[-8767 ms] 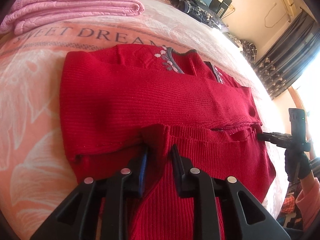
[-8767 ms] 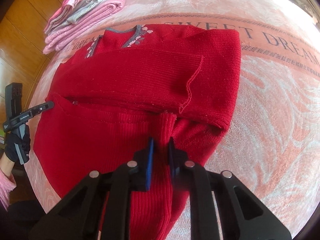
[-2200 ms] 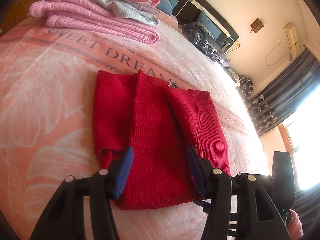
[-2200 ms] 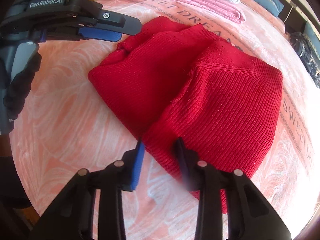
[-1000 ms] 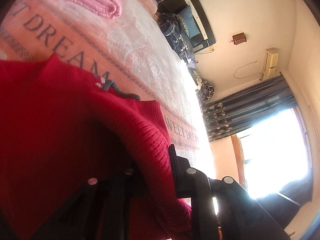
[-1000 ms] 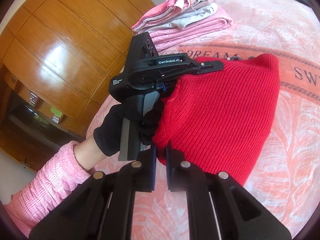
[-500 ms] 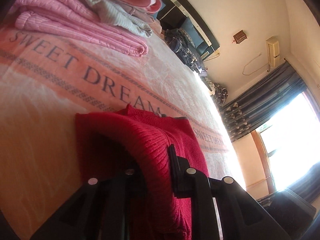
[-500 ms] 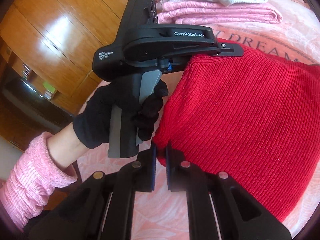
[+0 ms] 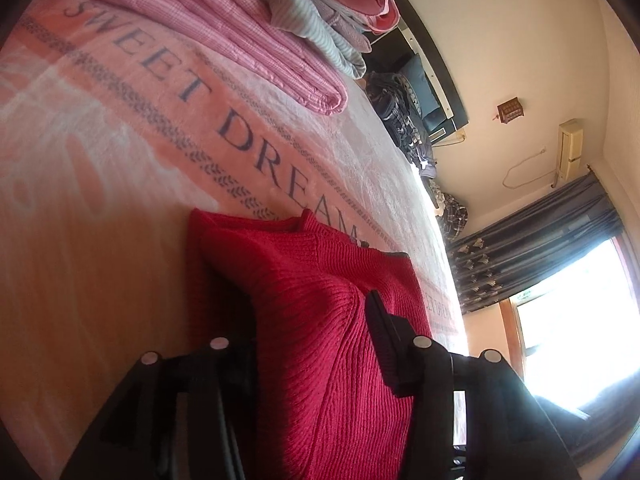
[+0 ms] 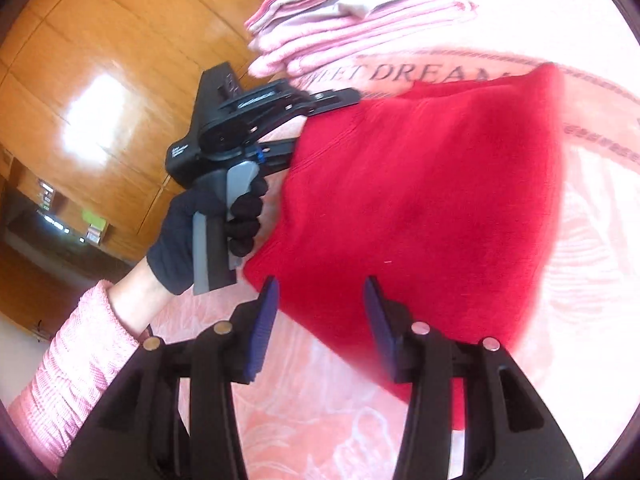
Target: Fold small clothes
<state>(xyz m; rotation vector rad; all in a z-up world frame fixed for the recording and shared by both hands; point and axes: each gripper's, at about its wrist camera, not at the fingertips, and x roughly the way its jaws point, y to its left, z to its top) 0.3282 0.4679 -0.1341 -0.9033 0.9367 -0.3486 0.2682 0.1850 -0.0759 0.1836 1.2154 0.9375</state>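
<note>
Both jaws now open off red sweater (image 10: pixel 420 208).

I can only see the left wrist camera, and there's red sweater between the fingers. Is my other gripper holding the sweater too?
Observer: No. The right gripper is open, with its jaws wide apart by the near edge of the red sweater, not pinching it.
Child: Who's holding my left gripper?
Observer: A hand in a black glove, with a pink sleeve, grips the handle of the left gripper.
Child: What's behind that hand?
Observer: A shiny wooden wardrobe, beside the bed.
</note>
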